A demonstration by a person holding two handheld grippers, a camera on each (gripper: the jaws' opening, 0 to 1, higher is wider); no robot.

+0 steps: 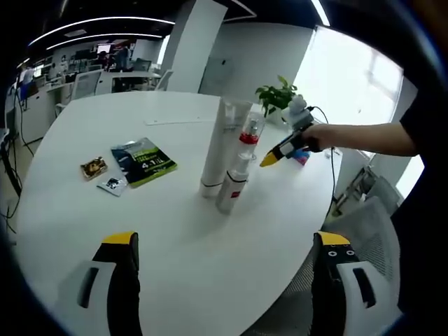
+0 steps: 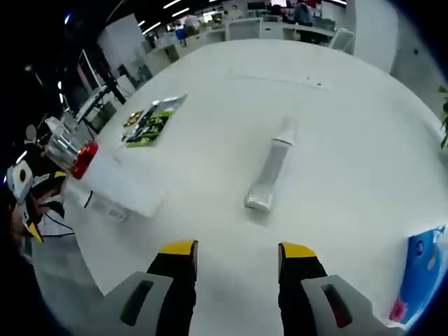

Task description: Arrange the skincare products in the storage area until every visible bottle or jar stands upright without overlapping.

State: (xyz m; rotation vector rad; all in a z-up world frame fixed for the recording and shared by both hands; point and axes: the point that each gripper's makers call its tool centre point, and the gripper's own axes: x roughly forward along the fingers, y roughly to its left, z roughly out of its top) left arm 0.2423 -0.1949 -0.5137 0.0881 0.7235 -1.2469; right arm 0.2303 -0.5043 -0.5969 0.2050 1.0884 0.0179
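Three skincare containers stand upright in a tight cluster at the centre of the left gripper view, on a round white table point(image 1: 175, 231): a tall white tube point(image 1: 222, 143), a clear bottle with a red collar point(image 1: 249, 134) behind it, and a short white bottle with a red label point(image 1: 234, 185) in front. A green packet point(image 1: 143, 162) and small sachets point(image 1: 103, 175) lie to their left. At the right, a hand point(image 1: 318, 136) holds the right gripper point(image 1: 280, 150) near the cluster.

In the right gripper view, a silver tube point(image 2: 271, 168) lies flat at centre frame, ahead of that gripper's parted, empty jaws. The left gripper point(image 1: 227, 241) is likewise spread wide, holding nothing.
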